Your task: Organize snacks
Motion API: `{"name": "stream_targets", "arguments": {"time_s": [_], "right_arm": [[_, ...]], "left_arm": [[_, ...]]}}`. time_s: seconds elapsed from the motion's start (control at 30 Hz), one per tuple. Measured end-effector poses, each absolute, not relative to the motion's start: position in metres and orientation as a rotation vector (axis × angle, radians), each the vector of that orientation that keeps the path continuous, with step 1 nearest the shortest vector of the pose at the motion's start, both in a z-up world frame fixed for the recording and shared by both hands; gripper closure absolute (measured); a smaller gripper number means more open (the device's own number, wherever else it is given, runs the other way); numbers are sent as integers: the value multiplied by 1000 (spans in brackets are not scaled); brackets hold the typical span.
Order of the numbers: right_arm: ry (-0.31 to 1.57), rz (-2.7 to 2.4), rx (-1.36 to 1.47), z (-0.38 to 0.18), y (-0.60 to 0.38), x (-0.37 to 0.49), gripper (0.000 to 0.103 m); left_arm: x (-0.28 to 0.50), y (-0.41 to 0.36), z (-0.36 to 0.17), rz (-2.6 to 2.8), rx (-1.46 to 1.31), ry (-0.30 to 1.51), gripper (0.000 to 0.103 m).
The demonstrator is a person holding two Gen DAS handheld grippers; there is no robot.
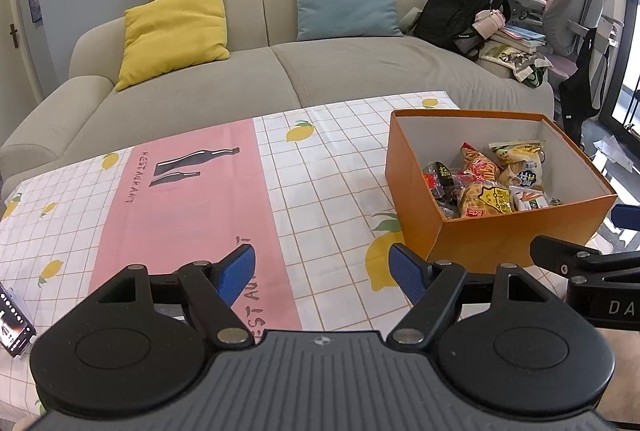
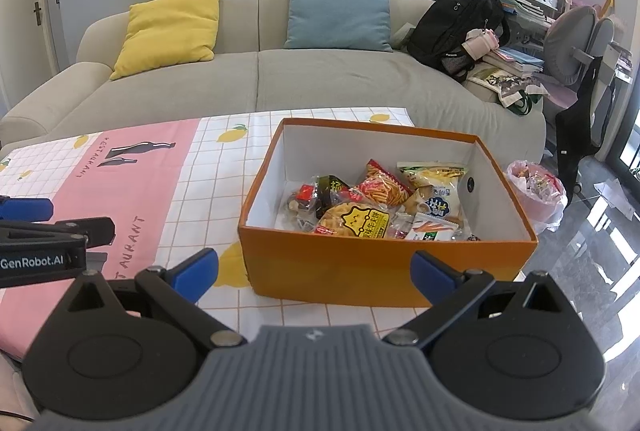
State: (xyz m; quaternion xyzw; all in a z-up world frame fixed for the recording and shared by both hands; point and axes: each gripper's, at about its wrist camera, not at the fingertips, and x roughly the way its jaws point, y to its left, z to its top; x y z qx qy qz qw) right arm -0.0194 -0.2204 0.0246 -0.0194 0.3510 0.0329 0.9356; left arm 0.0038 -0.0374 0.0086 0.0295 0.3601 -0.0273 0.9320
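Hovering with left gripper and right gripper both spread wide and empty just short of the orange box, snacks already piled inside it; judging task near done, next scanning tabletop for strays.

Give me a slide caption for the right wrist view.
Open right gripper faces an orange box of packaged snacks on a lemon-print tablecloth.

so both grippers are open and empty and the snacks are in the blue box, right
Not quite: the box is orange, not blue, as the right wrist view shows. The snacks are in it, and the left gripper and right gripper are both open and empty.
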Motion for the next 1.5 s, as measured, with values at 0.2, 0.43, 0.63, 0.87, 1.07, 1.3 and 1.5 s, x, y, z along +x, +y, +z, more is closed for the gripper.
{"name": "stream_targets", "arguments": {"time_s": [0.2, 0.43, 0.63, 0.87, 1.07, 1.3, 1.5], "right_arm": [[719, 68, -39, 25, -220, -19, 3], [720, 70, -37, 25, -219, -18, 3], [721, 72, -34, 25, -218, -17, 3], [723, 75, -32, 25, -216, -17, 3], [730, 77, -28, 23, -216, -16, 3], [736, 78, -23, 23, -217, -16, 3], [747, 78, -14, 22, -219, -16, 3]], "left_arm": [[4, -37, 8, -57, 53, 740, 14], [3, -37, 8, -52, 48, 742, 14], [2, -38, 8, -44, 45, 744, 14], [3, -37, 8, -44, 45, 745, 14], [2, -37, 8, -44, 46, 746, 14], [0, -41, 8, -43, 56, 747, 14], [0, -42, 9, -44, 58, 745, 14]]}}
